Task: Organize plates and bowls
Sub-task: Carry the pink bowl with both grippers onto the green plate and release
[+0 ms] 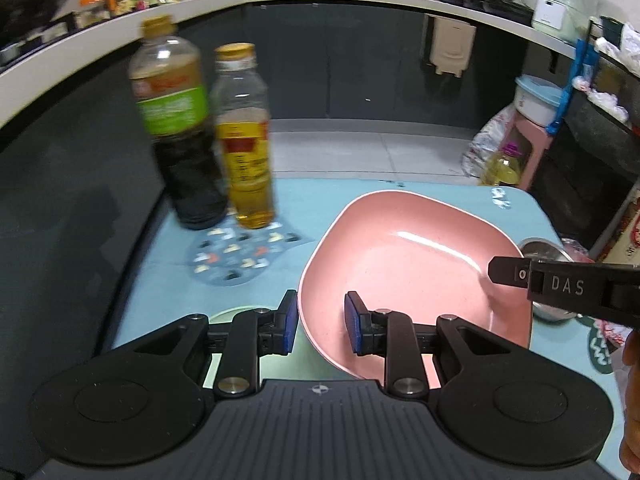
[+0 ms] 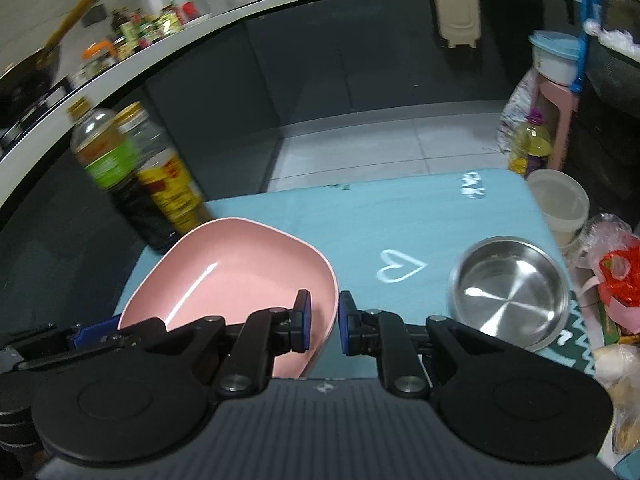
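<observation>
Glossy pink plate (image 2: 240,264), shiny steel bowl (image 2: 510,294), clear plastic bottles (image 1: 244,136)

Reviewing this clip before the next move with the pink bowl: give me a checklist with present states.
1. Left gripper pads clamp the pink bowl's rim: ok.
2. Right gripper clamps the opposite rim: ok.
3. Pink bowl empty: ok.
4. Bowl held level: not ok, it looks tilted.
5. Steel bowl apart from the pink bowl: ok.
6. Soy sauce bottle and oil bottle clear of the bowl: ok, upright behind it.
</observation>
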A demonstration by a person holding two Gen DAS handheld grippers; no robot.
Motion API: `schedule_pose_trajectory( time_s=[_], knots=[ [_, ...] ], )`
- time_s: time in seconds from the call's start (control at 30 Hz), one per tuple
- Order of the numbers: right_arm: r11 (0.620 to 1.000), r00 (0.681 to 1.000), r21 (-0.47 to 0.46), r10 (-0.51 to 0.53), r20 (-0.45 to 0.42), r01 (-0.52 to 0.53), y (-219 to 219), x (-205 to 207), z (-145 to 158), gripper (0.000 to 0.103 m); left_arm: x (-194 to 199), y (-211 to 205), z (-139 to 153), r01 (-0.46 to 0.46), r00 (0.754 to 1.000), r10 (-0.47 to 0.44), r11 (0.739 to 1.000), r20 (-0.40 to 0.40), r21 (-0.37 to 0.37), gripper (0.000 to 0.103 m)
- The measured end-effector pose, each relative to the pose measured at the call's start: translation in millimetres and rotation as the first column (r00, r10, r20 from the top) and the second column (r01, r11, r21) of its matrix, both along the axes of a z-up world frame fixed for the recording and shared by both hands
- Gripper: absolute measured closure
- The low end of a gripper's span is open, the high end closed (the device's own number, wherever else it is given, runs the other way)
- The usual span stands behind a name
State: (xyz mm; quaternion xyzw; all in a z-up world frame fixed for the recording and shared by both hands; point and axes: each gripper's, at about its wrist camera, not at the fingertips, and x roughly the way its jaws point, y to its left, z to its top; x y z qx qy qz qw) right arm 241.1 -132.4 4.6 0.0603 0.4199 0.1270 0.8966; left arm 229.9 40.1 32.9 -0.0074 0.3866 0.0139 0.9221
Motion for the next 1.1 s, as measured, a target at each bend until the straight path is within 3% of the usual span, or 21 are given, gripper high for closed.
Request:
schedule_pose_trajectory(
  time_s=[0.37,1.1],
  knots=[
    [0.998,0.998,-0.024,0.052,-0.03,-0.053,43.8,-9.8,-9.6,0.091,-16.9,40.5,-2.6,-0.049,0.999,0.05,0.999,0.004,-0.014,0.079],
    [0.989,0.986,-0.045,0.134,-0.104,-0.139,100.7,-23.8,-38.9,0.091,-29.8,100.0,-49.7,-0.147,0.984,0.142,0.988,-0.11,-0.041,0.079]
  ],
)
